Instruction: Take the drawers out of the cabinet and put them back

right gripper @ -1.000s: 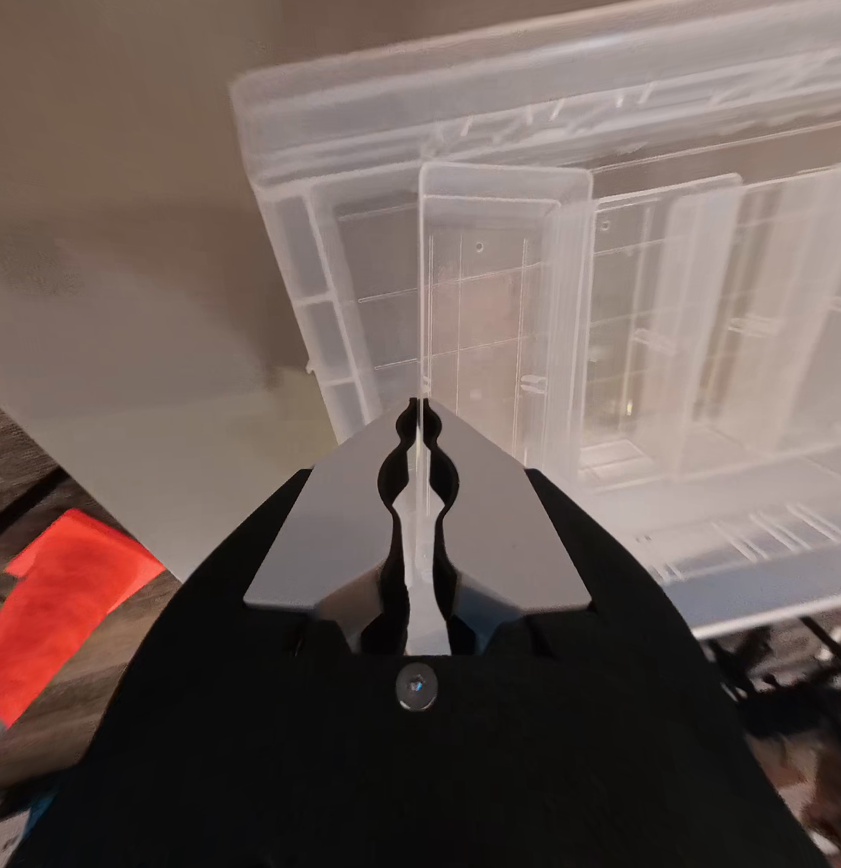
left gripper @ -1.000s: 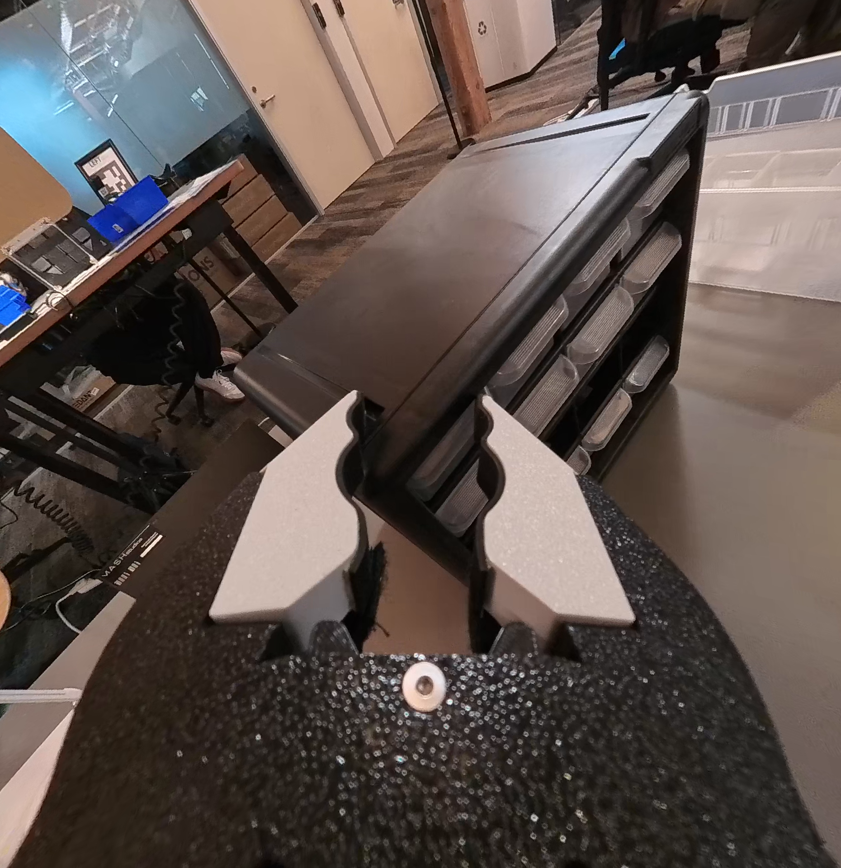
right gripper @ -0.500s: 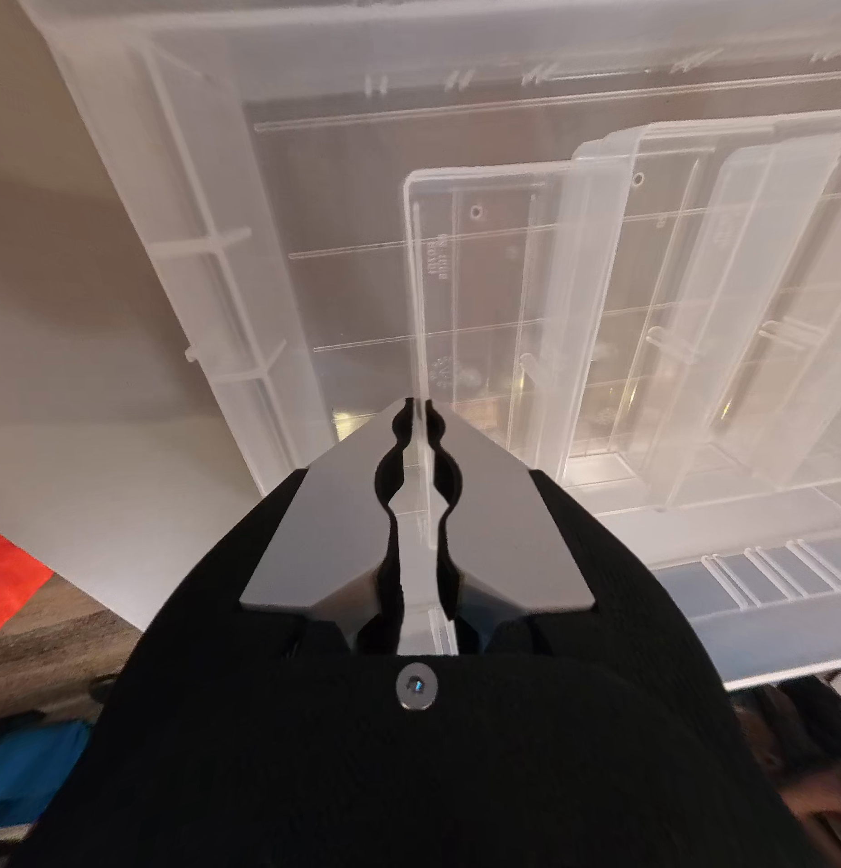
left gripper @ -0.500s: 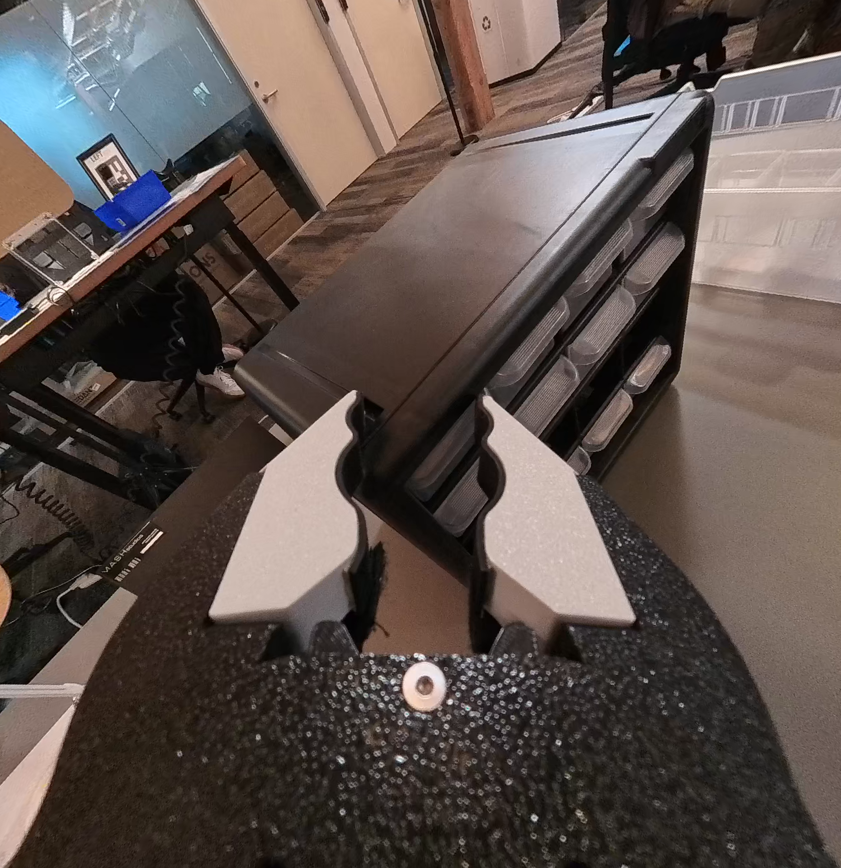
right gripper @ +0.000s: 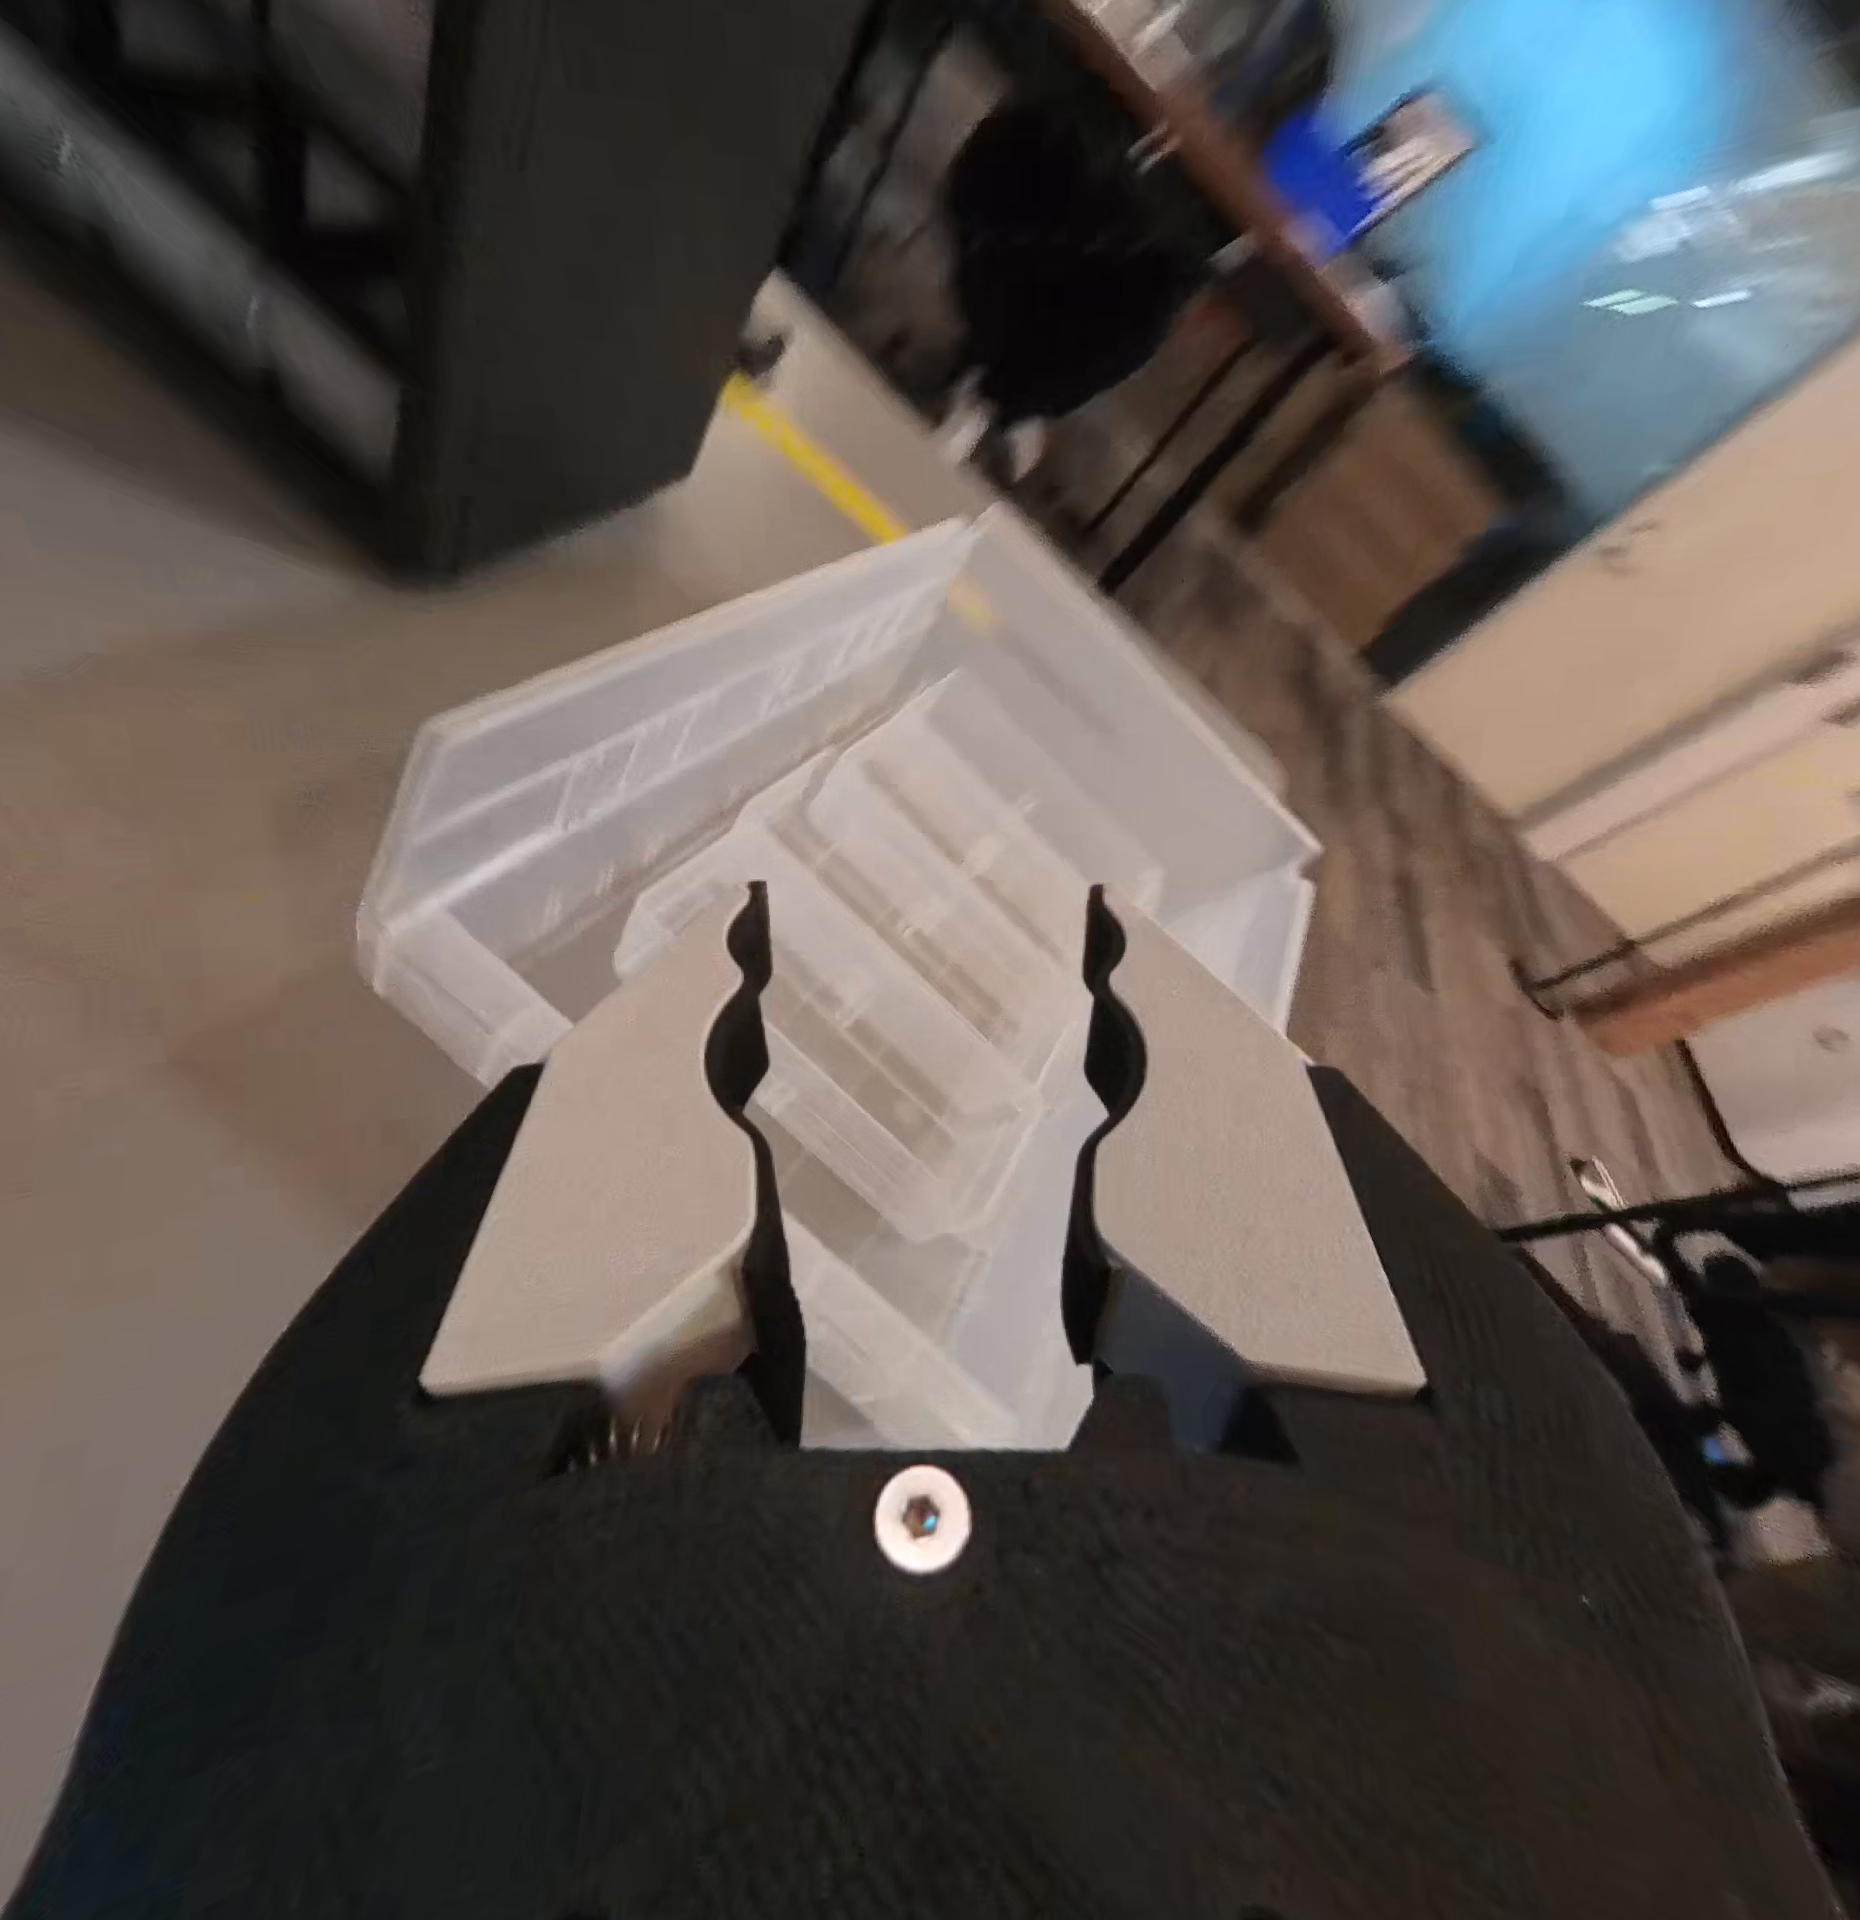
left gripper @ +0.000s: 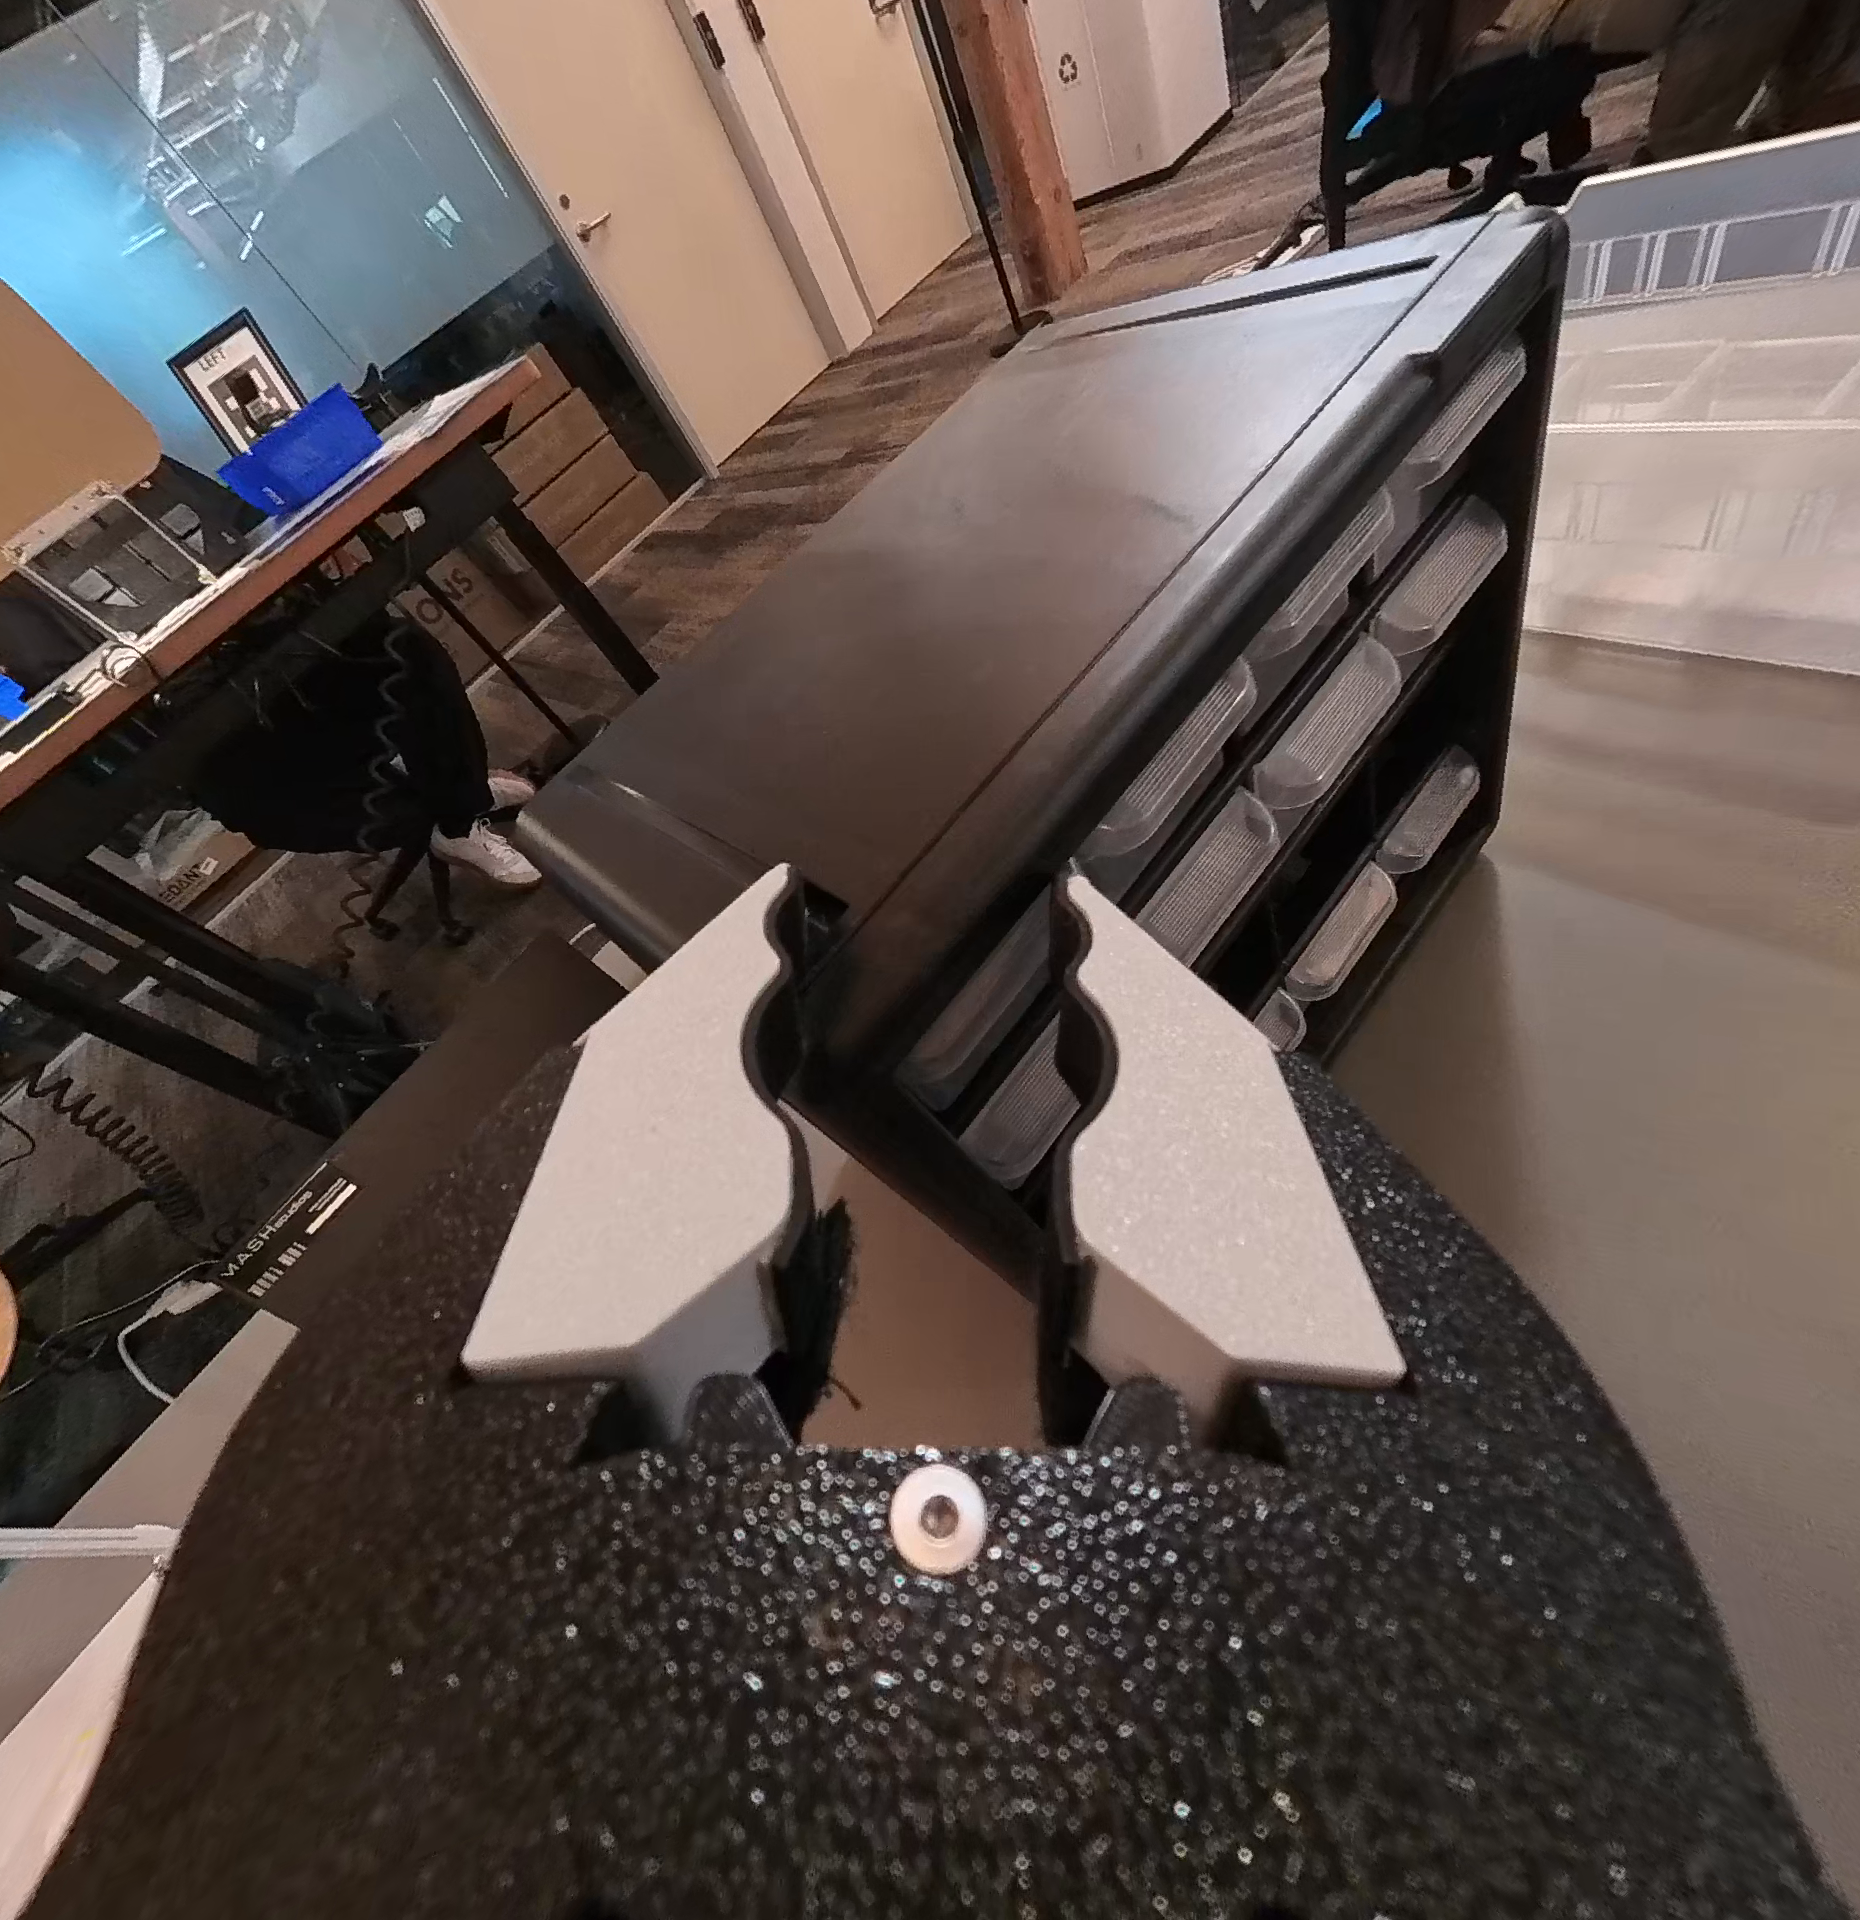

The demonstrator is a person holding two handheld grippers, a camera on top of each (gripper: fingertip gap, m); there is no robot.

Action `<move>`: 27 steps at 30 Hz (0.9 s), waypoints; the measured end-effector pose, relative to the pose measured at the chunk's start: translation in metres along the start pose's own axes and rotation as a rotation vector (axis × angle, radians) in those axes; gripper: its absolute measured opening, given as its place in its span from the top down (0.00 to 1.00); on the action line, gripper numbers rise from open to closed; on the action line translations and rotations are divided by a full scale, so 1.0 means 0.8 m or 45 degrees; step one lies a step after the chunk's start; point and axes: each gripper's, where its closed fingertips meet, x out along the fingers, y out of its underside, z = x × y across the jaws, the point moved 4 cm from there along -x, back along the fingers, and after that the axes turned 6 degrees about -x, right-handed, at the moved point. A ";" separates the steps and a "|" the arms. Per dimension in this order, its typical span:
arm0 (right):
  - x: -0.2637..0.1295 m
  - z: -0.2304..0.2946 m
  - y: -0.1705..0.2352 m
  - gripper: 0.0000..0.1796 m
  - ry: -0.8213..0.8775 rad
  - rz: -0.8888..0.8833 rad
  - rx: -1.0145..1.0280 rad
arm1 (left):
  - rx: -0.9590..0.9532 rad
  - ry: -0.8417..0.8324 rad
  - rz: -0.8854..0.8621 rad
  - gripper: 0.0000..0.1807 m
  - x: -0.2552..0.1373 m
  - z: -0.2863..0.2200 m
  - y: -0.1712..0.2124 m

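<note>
Two grippers: my left gripper [left gripper: 921, 935] clamps the near top corner of the black cabinet [left gripper: 1061, 623], hiding it; my right gripper [right gripper: 926, 904] hangs spread and empty over clear drawers [right gripper: 884, 1018] lying in a clear bin [right gripper: 593, 790]. Beyond, motion blur smears the cabinet.

The left tongs [left gripper: 926, 914] have two pale grey, matte, wedge-shaped fingers [left gripper: 656, 1164] with wavy black-lined inner edges, set in a black, speckled, glittery rounded body carrying one white-collared hex screw [left gripper: 936, 1536] at its centre. The right tongs [right gripper: 926, 904] match: grey wedge fingers [right gripper: 614, 1174], scalloped black inner pads, a smoother black layered-print body, and one silver hex screw [right gripper: 921, 1519].
</note>
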 end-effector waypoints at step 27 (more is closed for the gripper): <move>-0.035 -0.037 0.144 0.70 0.728 0.034 0.892 | -0.376 -0.772 -0.293 0.37 -0.178 0.032 -0.014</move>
